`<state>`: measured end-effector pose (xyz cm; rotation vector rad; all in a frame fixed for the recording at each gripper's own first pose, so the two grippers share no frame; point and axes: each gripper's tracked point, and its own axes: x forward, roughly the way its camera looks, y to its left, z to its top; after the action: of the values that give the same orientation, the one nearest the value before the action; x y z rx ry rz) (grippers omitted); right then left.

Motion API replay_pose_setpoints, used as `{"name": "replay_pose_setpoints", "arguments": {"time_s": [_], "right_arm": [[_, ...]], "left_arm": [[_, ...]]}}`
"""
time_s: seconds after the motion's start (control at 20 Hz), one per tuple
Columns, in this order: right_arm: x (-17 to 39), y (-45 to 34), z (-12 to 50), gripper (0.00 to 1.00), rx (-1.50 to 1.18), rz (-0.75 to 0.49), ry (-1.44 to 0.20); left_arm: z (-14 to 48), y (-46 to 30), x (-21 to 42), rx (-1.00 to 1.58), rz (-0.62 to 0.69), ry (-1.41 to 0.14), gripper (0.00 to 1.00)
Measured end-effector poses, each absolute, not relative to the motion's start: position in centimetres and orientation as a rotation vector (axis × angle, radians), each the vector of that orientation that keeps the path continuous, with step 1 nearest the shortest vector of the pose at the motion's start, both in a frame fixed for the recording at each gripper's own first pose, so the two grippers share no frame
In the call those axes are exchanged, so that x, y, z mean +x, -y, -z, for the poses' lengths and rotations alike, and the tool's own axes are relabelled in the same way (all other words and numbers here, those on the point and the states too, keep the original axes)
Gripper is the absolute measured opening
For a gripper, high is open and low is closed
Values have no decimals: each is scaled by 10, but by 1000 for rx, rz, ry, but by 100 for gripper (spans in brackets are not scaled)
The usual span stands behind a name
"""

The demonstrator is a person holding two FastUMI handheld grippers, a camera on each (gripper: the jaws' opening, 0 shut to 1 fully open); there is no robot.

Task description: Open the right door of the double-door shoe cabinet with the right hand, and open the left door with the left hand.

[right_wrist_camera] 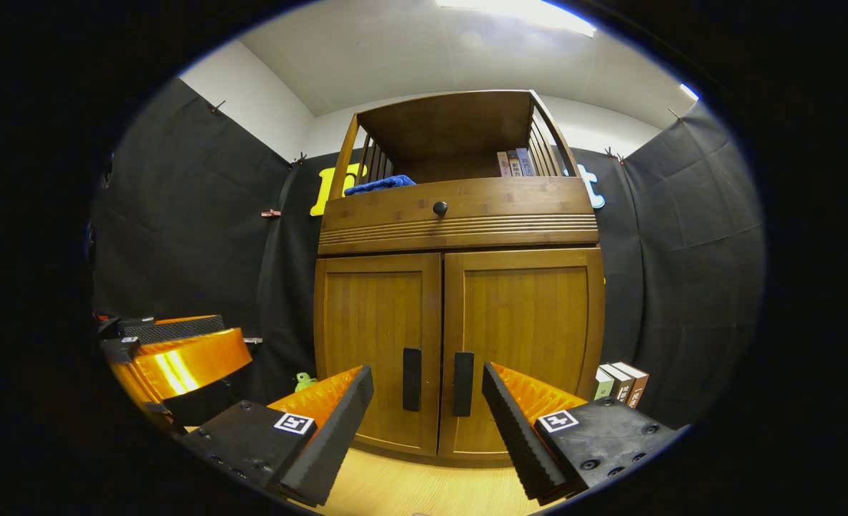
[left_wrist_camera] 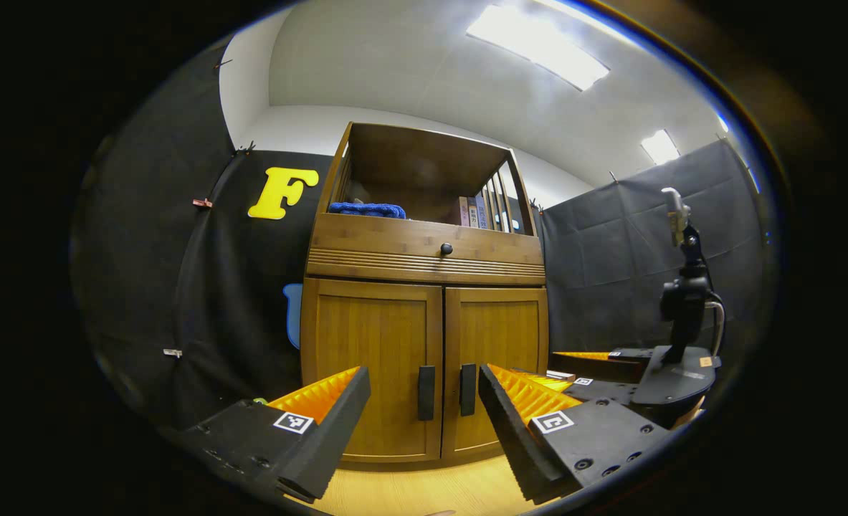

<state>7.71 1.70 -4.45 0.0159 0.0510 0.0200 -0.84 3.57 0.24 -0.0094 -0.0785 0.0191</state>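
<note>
Booth floor (right_wrist_camera: 424, 487) before shut shoe cabinet (right_wrist_camera: 459, 287); left tool (left_wrist_camera: 424, 423) and right tool (right_wrist_camera: 427, 423) agape, empty; labels illegible.

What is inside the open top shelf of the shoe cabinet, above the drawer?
On the open top shelf lie a blue cloth at the left and several upright books at the right. The drawer front hides the shelf floor and their lower parts.

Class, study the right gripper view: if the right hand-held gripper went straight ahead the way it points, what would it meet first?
Probably the right door's handle, or the closed doors' seam beside it: the open right hand-held gripper frames both handles. Nothing appears between them, though depth is unclear.
</note>
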Motion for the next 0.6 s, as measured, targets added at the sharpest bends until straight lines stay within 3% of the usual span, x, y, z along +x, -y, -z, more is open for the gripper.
{"name": "replay_pose_setpoints", "arguments": {"time_s": [0.6], "right_arm": [[171,7,101,96,32,90,-58]], "left_arm": [[21,-57,6,15,3,46,95]]}}
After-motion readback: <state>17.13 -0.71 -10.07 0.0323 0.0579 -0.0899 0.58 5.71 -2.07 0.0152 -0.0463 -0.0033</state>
